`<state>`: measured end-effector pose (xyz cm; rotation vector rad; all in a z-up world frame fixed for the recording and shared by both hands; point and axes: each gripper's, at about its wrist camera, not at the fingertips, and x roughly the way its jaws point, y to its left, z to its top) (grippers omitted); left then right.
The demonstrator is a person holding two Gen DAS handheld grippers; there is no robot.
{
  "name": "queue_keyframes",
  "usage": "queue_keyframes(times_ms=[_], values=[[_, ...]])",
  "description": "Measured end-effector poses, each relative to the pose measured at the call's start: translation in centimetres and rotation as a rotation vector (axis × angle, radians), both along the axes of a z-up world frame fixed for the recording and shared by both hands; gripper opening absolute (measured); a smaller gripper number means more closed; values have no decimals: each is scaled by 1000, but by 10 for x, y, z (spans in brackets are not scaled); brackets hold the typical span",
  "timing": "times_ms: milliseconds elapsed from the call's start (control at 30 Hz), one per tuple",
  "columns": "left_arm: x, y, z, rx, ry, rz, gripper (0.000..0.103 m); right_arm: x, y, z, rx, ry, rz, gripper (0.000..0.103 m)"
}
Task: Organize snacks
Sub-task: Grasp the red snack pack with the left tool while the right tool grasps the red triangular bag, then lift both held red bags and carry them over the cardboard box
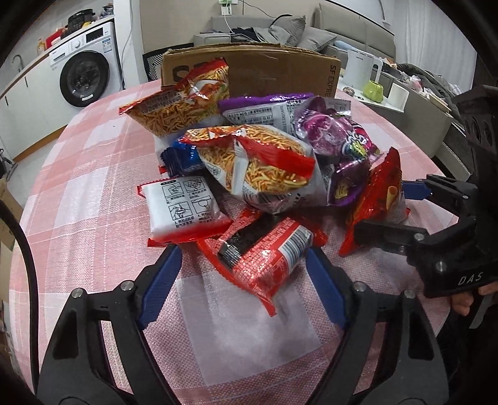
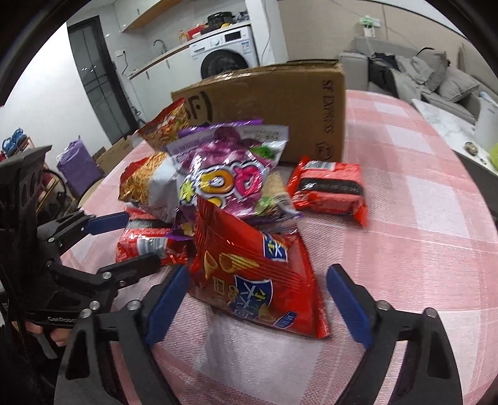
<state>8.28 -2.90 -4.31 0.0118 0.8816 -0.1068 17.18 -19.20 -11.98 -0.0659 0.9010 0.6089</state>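
A heap of snack bags lies on a pink checked tablecloth (image 1: 93,174). My left gripper (image 1: 244,271) is open, its blue pads either side of a shiny red packet with a barcode (image 1: 264,252). Orange noodle-snack bags (image 1: 264,162) and purple bags (image 1: 336,137) are piled behind. My right gripper (image 2: 258,296) is open around a red chip bag with a blue label (image 2: 258,280); it also shows in the left wrist view (image 1: 386,215), straddling that bag (image 1: 376,193). A cardboard box (image 2: 280,106) stands behind the heap.
A red packet (image 2: 330,190) lies apart on the right, near the box. A white packet with printed instructions (image 1: 183,208) lies at the heap's left. Beyond the round table are a washing machine (image 1: 87,74), a sofa (image 1: 336,28) and a side table with a white kettle (image 1: 361,71).
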Motion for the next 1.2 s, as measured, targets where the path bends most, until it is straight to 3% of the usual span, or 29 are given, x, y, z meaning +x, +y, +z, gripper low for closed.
queue_keyframes(times_ms=[133,300,367,500,833,1200], values=[[12,-5,-4,-19,23,-21,69,2,5,-2,-15,-6,9,84],[13,-14,-8,-28,1,-55,47,-1,7,-2,-16,-18,13,75],[13,-17,-9,-34,-3,-58,45,-4,7,-1,-17,-23,21,70],[7,-15,-11,-60,-4,-61,43,-13,2,-2,-1,-24,39,60],[-14,-9,-1,-87,-35,-66,43,-18,-18,5,36,-48,38,53],[-44,2,12,-113,-98,-70,43,-29,-30,25,94,-107,29,52]])
